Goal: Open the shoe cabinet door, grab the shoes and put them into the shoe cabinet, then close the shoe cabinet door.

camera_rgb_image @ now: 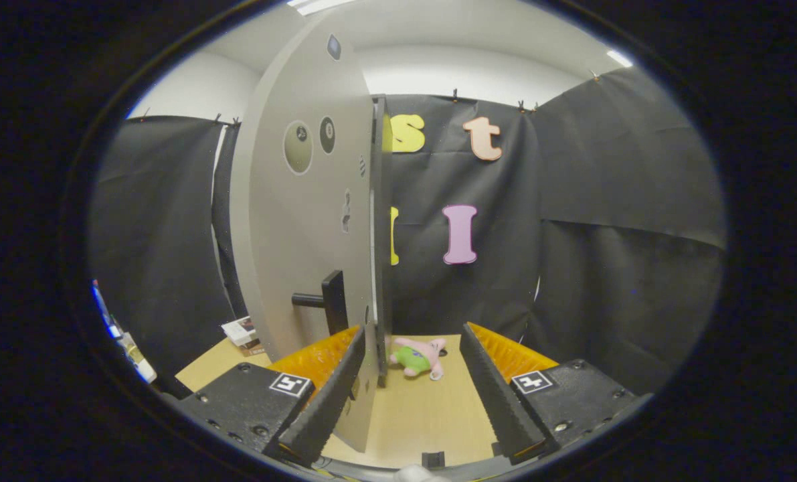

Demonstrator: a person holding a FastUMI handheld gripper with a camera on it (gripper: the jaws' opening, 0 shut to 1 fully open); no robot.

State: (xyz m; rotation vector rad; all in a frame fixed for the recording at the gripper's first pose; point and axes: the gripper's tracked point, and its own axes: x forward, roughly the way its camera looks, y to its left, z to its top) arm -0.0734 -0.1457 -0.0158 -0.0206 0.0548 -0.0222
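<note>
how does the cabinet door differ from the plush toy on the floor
The tall pale grey cabinet door stands upright and swung open, its edge between the fingers of the open hand-held gripper; the small pink and green plush toy lies flat just beyond them. The door is rigid, flat and plain, with a black lever handle; the toy is soft, rounded and brightly coloured. Both sit over the light wooden floor.

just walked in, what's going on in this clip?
A person is working a handheld gripper at a shoe cabinet. The grey cabinet door stands swung out, its edge toward the camera and its black handle just ahead of the left finger. The fingers are spread and hold nothing; the door's lower edge sits close by the left finger, contact unclear. A pink and green plush toy lies on the wooden table beyond the fingers.
</note>
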